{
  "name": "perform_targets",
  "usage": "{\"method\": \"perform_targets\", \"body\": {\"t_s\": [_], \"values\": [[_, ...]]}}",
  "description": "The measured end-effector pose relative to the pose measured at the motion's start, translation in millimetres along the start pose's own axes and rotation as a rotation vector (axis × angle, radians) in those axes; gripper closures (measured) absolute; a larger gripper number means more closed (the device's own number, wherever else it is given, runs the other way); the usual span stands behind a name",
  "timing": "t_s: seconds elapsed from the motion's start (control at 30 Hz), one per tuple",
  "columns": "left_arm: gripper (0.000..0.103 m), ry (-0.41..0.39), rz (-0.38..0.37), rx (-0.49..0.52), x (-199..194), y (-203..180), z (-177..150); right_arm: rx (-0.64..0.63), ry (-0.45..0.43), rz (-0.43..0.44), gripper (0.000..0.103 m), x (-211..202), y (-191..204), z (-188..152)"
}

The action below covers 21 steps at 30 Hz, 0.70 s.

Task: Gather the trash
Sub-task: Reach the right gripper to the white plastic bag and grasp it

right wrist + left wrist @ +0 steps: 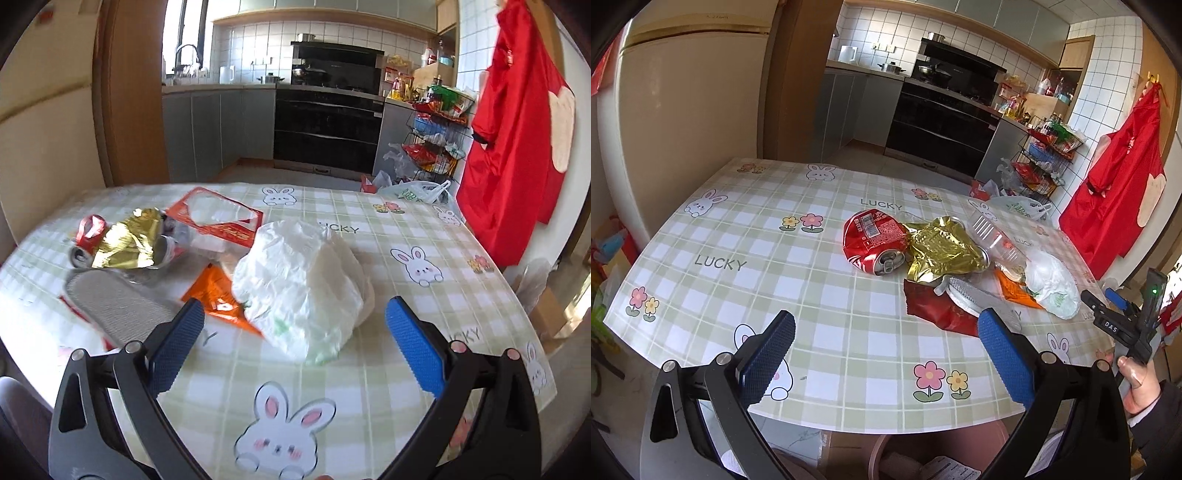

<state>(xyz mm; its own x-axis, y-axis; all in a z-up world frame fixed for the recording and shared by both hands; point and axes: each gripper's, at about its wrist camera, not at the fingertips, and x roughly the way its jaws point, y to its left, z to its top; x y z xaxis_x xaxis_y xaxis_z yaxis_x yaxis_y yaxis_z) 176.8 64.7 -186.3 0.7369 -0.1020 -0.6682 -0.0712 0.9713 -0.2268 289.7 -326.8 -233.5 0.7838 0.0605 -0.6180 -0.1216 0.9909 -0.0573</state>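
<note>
Trash pile (945,266) on table (738,236), red apron (1123,177) beside

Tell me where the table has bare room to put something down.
The near-left part of the table, left of the crushed red can, is bare. So is the near edge before the left claw. Around the gold wrapper and white bag it is crowded.

Crushed red can (873,242) beside gold wrapper (942,249) on table (738,258)

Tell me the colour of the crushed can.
Red crushed can, clearest in the left wrist view.
</note>
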Motion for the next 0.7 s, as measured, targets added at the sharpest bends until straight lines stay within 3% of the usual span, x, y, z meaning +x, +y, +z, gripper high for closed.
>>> {"method": "perform_targets", "body": {"t_s": [0.13,0.23,0.33,0.37,0.4,0.5,0.57,0.7], "values": [[0.006,0.024,0.012,0.006,19,-3,4,0.008,0.006,-0.04,0.006,39,6,10],[0.006,0.037,0.005,0.017,33,-8,7,0.043,0.067,-0.058,0.006,65,3,10],[0.006,0.043,-0.01,0.014,44,-11,10,0.065,0.104,-0.008,0.007,77,-2,3],[0.006,0.045,-0.016,0.01,48,-12,12,0.067,0.104,-0.001,0.018,78,-4,1],[0.006,0.048,-0.021,0.007,51,-13,12,0.069,0.116,-0.01,0.042,80,-5,-2],[0.006,0.06,-0.031,-0.004,60,-14,13,0.121,0.155,0.025,0.067,81,-12,-13],[0.006,0.069,-0.034,-0.006,65,-14,12,0.155,0.15,0.029,0.075,76,-18,-19],[0.006,0.07,-0.033,-0.008,68,-13,11,0.228,0.117,0.054,0.08,59,-27,-24]]}}
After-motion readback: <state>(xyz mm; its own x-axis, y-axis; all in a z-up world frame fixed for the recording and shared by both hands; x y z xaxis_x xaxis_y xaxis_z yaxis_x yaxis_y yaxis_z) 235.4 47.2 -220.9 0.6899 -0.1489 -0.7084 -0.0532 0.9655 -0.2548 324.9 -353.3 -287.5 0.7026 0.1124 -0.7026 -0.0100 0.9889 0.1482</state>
